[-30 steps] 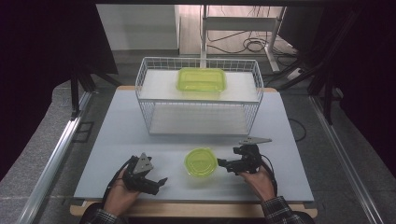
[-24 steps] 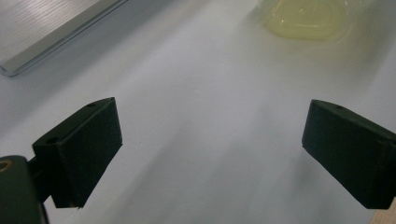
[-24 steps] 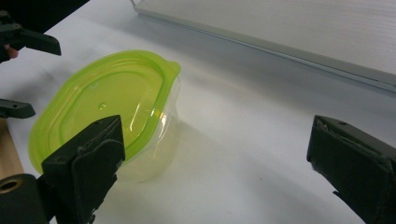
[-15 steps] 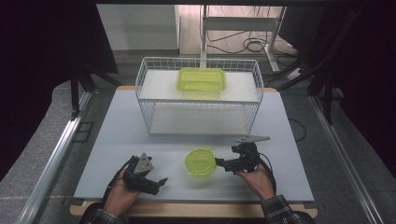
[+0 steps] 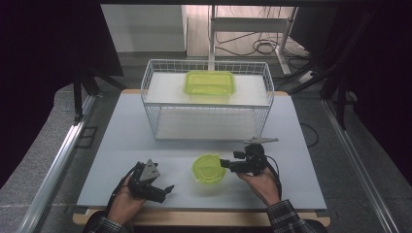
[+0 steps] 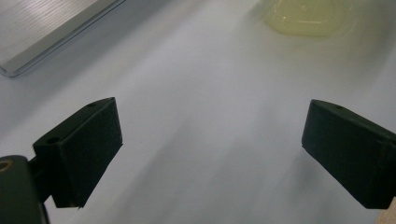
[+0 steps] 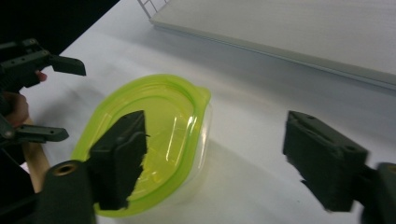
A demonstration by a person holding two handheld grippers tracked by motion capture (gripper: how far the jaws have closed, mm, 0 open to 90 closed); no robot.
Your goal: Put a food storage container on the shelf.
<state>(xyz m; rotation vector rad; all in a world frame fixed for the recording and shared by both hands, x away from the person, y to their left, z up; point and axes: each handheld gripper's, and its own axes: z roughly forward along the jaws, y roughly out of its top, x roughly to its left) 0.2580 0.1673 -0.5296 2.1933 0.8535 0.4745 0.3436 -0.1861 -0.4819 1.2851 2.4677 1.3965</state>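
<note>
Right gripper (image 5: 227,164) has crept to the round container (image 5: 209,168), fingers wide, astride its rim; left gripper (image 5: 163,188) idles, fingers wide, empty.

Even overhead light on the pale table (image 5: 121,145), dark surroundings; close views are soft and slightly blurred

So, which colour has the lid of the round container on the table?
Translucent yellow-green lid on a clear round container; the right gripper view shows it best.

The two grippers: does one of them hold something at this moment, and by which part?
Nothing is held. The left gripper is open over bare table. The right gripper is open beside the round green container, not closed on it.
</note>
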